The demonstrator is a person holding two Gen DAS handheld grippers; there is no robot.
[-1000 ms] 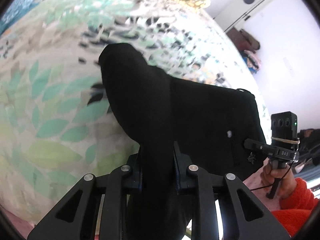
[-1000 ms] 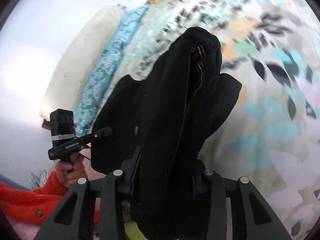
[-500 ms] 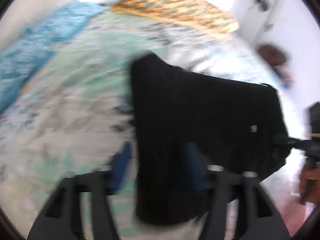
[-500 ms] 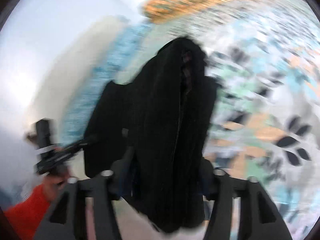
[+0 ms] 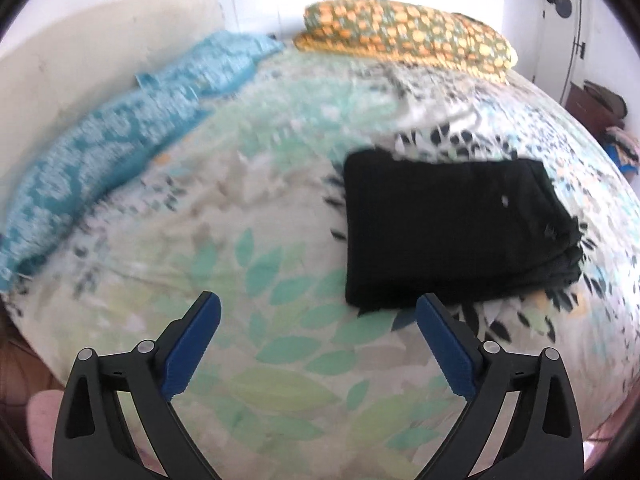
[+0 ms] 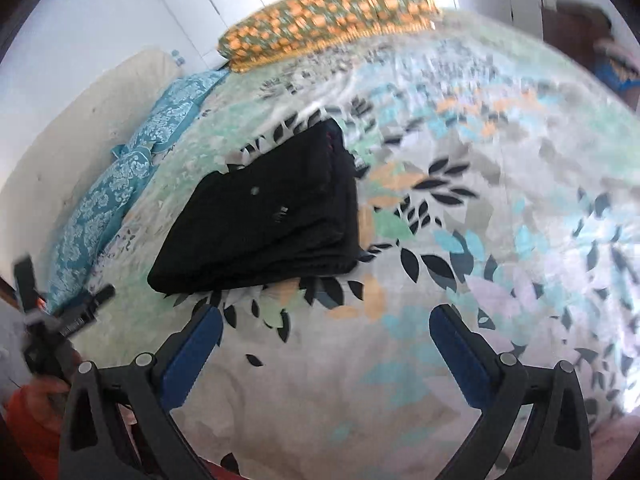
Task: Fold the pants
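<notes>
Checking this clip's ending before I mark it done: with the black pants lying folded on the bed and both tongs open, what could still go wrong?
1. The folded pants show uneven stacked layers at the near edge; nudging could splay them.
2. The left tongs sit close to the pants' corner and might snag it.
3. The soft leaf-print bedspread could let the stack slump.

A bed covered with a pale sheet printed in green, teal and black leaves (image 5: 280, 360) spreads ahead of both tools. Just beyond the left tool's right finger lies a flat, folded pair of black pants (image 5: 448, 232) (image 6: 272, 216). Far ahead rests an orange-and-green patterned pillow (image 5: 404, 36) (image 6: 324, 16); a rumpled turquoise patterned cloth (image 5: 120, 148) (image 6: 120, 184) lies far left.
</notes>
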